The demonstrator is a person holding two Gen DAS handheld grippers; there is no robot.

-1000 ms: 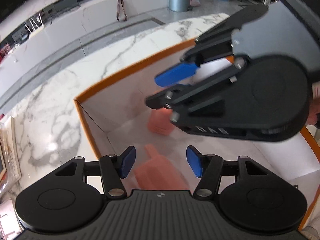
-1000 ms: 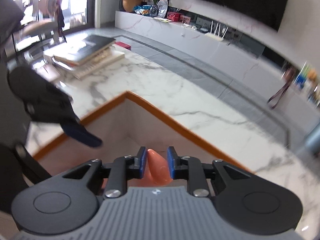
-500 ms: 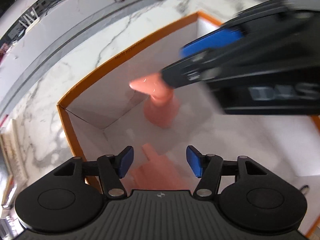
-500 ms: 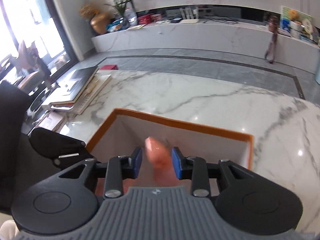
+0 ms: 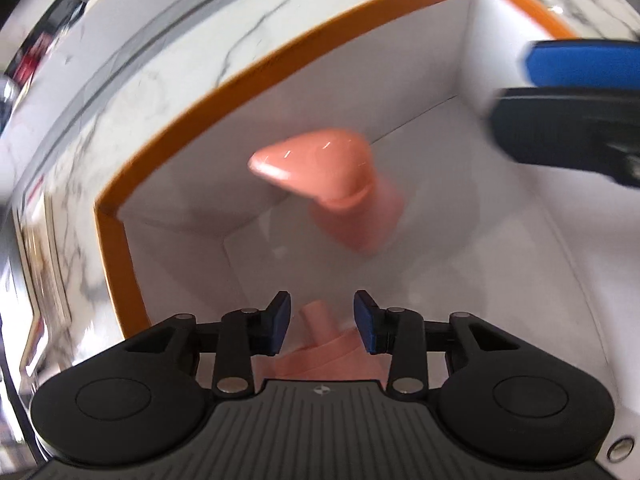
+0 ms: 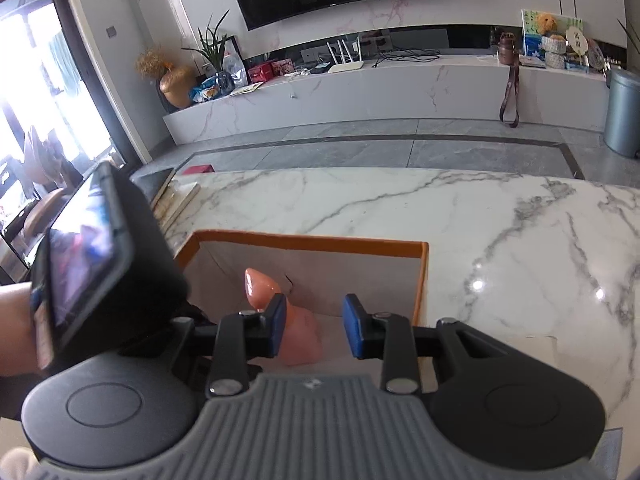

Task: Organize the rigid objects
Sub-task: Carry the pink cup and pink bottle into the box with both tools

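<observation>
Pink pump bottle (image 5: 344, 196), glossy, stands inside box (image 5: 256, 68).

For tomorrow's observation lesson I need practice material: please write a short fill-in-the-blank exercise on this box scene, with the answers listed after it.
1. The rim of the white box is coloured ______.
2. The salmon-pink pump bottle stands ______ the box.
3. The blue pads of the right gripper are ______, gripping nothing.
4. The box rests on a ______-patterned table.

Answers: orange; inside; open; marble
</observation>
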